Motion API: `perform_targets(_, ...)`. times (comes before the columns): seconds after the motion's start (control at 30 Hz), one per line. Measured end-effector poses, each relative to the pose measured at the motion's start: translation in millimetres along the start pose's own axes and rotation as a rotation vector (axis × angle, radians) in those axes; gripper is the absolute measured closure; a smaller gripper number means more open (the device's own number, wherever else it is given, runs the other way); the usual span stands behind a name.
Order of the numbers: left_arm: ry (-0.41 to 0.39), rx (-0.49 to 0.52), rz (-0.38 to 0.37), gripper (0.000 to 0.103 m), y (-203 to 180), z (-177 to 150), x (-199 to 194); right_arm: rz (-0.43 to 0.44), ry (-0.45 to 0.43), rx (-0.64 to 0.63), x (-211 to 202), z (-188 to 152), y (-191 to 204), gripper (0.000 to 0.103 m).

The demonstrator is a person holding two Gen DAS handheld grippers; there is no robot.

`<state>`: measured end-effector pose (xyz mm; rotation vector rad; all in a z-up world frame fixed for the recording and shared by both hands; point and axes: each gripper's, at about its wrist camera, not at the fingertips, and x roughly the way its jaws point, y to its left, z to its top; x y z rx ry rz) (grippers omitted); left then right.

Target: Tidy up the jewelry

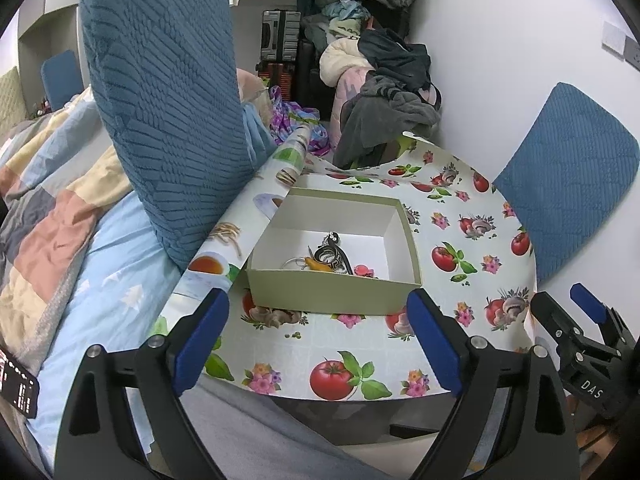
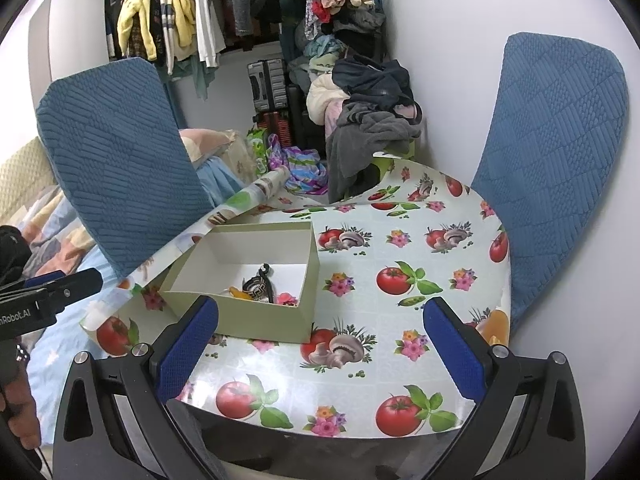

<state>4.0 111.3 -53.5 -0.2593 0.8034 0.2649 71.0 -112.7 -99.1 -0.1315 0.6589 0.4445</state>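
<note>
A pale green cardboard box [image 1: 332, 296] [image 2: 240, 320] with a white inside stands on the round table [image 1: 360, 344] [image 2: 400, 248]. A small heap of jewelry [image 1: 328, 258] [image 2: 258, 286] lies in it: a black patterned piece, a yellow piece, a ring and a pink piece [image 1: 364, 270]. My left gripper [image 1: 318, 304] hovers just short of the box's near wall, open, nothing between its blue pads. It also shows at the left edge of the right wrist view, left gripper [image 2: 76, 278]. My right gripper [image 2: 322, 308] is open and empty over the table to the right of the box; right gripper [image 1: 568, 300] appears at the left view's right edge.
Blue padded chairs stand left [image 1: 160, 100] and right [image 1: 568, 176] of the table. A rolled-up edge of the tablecloth [image 1: 296, 148] lies behind the box. A bed with a patchwork quilt [image 1: 60, 200] is at the left; a clothes pile [image 1: 384, 92] and suitcases are behind.
</note>
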Motion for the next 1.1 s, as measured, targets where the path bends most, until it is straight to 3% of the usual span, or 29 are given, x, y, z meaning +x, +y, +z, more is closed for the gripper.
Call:
perform_targets(0.93, 0.009, -0.003, -0.004, 0.012, -1.0, -5.5, 4.6, 0.003, 0.009, 0.002, 3.4, -3.1, -0.3, 0.0)
perform_targets(1.1, 0.007, -0.001, -0.002, 0.012, -1.3, -7.2, 3.9, -0.032, -0.028, -0.044, -2.3, -3.5, 5.6, 0.0)
